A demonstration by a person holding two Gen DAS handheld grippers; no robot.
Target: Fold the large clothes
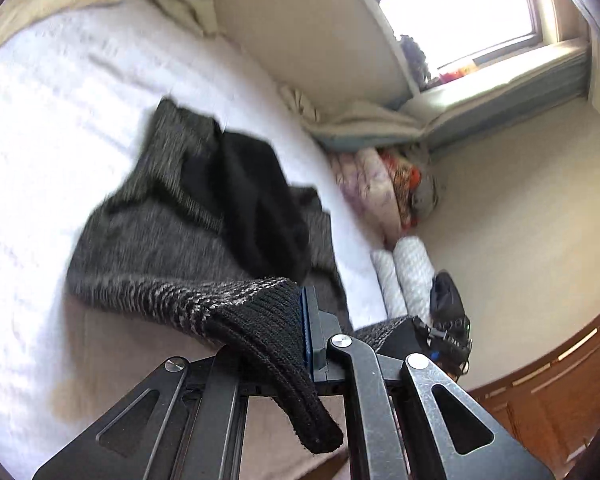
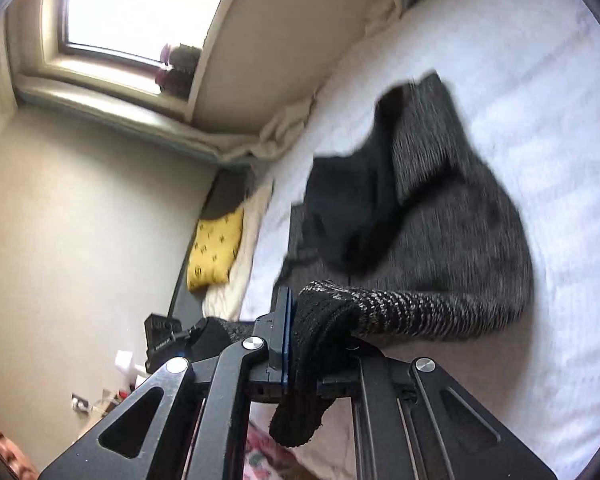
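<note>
Spread across the white bed (image 1: 40, 152), grey-black knit sweater (image 1: 172, 248), long axis running from 6 toward 11 o'clock, black ribbed hem corners pinched tight in left gripper (image 1: 296, 344) and right gripper (image 2: 300, 344) jaws, cuffs drooping toward 6.

No legible text, label or number anywhere in either view.

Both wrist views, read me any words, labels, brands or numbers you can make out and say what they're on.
No text is readable in either view.
Yellow pillow: dark repeated marks, a pattern or logo too blurred to read.
Black device beyond the bed: pale lettering, too small to read.
Grey knit sweater, both tools and white bedspread: no labels visible.
</note>
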